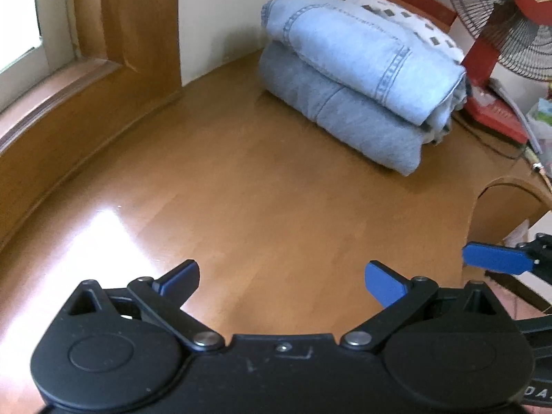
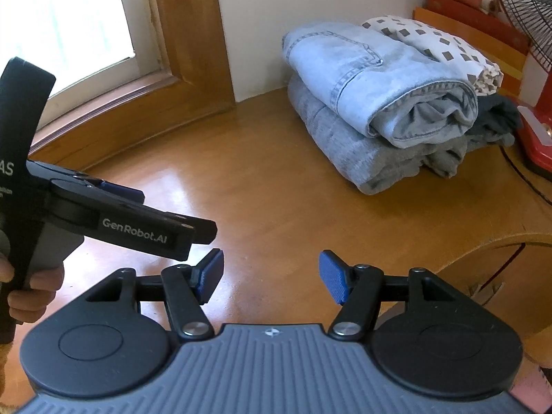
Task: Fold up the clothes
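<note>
Window frame (image 1: 103,34) at far left, bare wooden tabletop (image 1: 241,179) across the middle, nothing laid out on it to fold. Left gripper (image 1: 281,281) hovers over the bare wood, jaws spread wide, nothing between the blue pads. Right gripper (image 2: 270,277) just beside it, jaws also spread and empty; in its view the left gripper's body and the person's hand (image 2: 31,286) show at left. Folded stack (image 1: 358,79) sits toward the back right, near the wall: grey sweatshirt (image 2: 348,145) at bottom, light denim jeans (image 2: 376,79) on top, white patterned cloth (image 2: 438,48) behind, a dark garment (image 2: 496,120) tucked at the right end. Red pedestal fan (image 1: 500,24) at far right, close to the stack. Judgement: stack looks done; next garment must come from out of view. Good practice: keep jaws open, spread the item flat on the clear wood, well apart from the stack and fan cord.
</note>
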{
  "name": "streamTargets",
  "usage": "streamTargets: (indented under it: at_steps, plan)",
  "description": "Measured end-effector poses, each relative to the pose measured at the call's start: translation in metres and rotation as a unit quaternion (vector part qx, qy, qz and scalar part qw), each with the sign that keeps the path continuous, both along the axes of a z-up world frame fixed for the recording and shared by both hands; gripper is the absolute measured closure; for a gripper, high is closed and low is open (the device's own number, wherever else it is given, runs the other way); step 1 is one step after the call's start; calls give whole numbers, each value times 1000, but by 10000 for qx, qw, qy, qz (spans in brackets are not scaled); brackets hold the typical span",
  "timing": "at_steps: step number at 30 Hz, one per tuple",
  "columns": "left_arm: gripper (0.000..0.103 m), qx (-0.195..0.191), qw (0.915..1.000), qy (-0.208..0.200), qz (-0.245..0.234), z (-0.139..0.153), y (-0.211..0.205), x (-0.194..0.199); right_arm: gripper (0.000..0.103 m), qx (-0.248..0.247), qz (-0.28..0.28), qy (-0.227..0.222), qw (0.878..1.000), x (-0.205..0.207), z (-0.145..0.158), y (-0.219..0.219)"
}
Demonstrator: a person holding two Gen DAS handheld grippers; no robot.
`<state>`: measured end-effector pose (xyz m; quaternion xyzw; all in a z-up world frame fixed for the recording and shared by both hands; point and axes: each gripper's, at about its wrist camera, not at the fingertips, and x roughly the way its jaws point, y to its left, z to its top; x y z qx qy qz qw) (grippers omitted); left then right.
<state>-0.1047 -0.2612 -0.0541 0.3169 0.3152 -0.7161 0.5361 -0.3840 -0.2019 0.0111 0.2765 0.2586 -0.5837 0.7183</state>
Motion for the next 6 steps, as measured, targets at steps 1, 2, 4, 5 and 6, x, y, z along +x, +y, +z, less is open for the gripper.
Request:
streamTargets:
  at_steps: [1, 2, 4, 5, 6]
  plan:
    - [1, -11, 10000, 34, -4, 0, 0, 0, 38, -2, 1, 1, 10000, 0, 0, 0]
    - [1, -59, 10000, 11, 11, 1, 1, 0, 38, -9, 2, 2, 10000, 0, 0, 1]
    - [1, -218, 9997, -58, -54, 3, 4, -2, 38, -25, 13, 8, 10000, 1, 1, 1]
    - [1, -294, 9995, -93, -92, 4, 6, -3, 38, -30, 12, 10, 10000, 0, 1, 1]
    - [1, -312, 9994, -133, -99, 5, 7, -4, 38, -34, 12, 12, 10000, 0, 1, 1]
